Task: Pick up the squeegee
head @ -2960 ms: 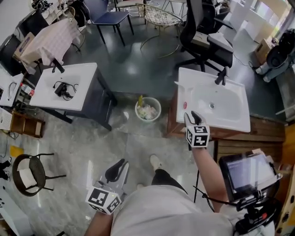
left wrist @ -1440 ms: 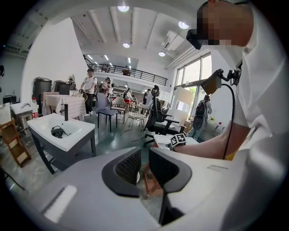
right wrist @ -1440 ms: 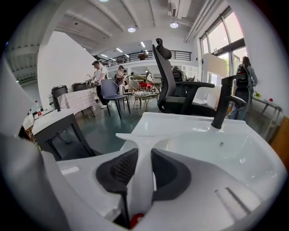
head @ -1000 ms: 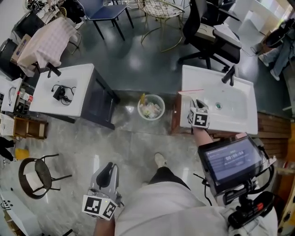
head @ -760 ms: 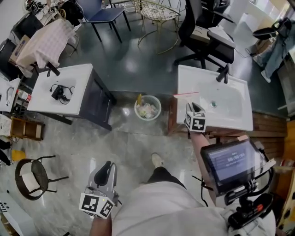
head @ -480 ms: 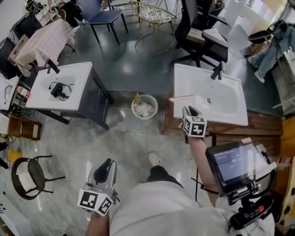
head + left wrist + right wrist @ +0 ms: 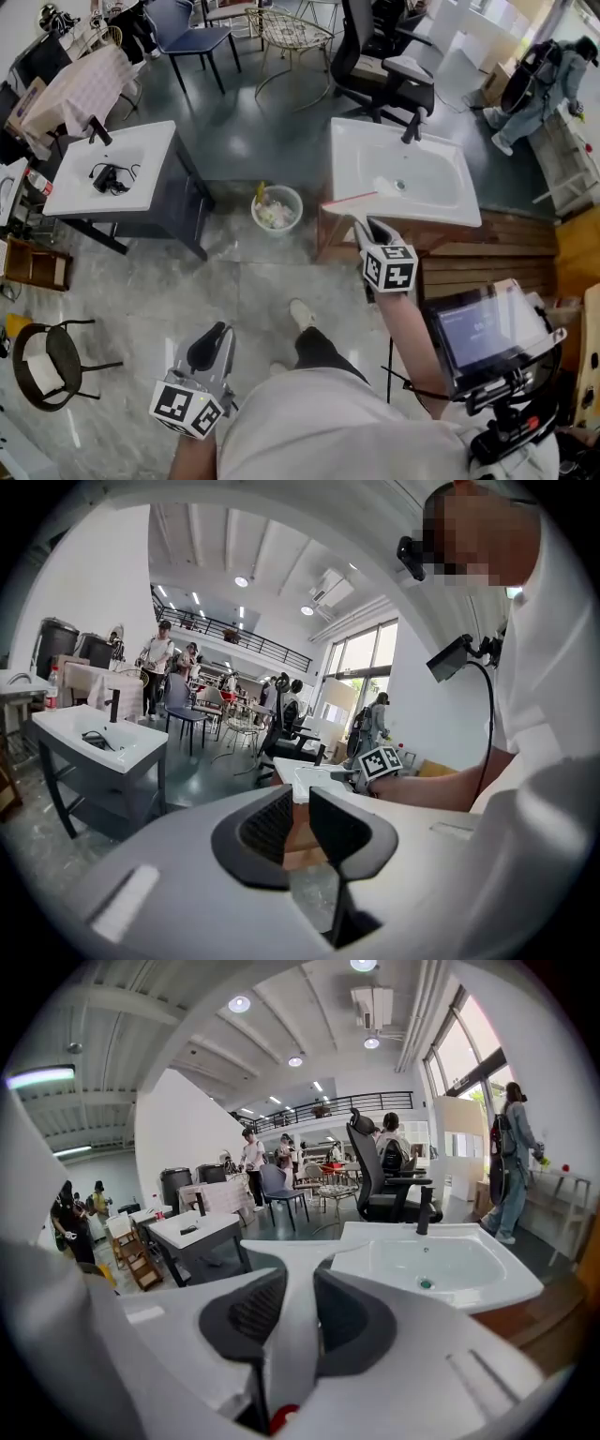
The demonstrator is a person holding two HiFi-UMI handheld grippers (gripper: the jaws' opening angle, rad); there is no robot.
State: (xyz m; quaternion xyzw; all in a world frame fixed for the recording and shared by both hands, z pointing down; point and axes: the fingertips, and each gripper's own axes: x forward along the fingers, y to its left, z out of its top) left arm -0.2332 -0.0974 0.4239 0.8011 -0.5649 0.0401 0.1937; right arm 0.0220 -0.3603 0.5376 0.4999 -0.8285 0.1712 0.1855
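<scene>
While the head view cuts both arms off at its lower edge, it shows the left forearm bent in beside the white shirt. That arm holds the left gripper low over the grey stone floor, nose toward the top of the frame. The left gripper view shows its two dark pads slightly parted and empty, with only floor in the gap.

Right of centre, the right arm stretches forward. The right gripper hangs at the near edge of the white sink and is clamped on the squeegee. From above, only a thin red strip and a white end show past the jaws, crossing the sink's lower left corner in the picture.

The right gripper view adds the white handle pinched between the pads, with the broad head spread crosswise beyond them and the basin behind. A red bit at the jaws' base is too cut off to name.

Farther off are a waste bin and, at upper left, a second sink.
</scene>
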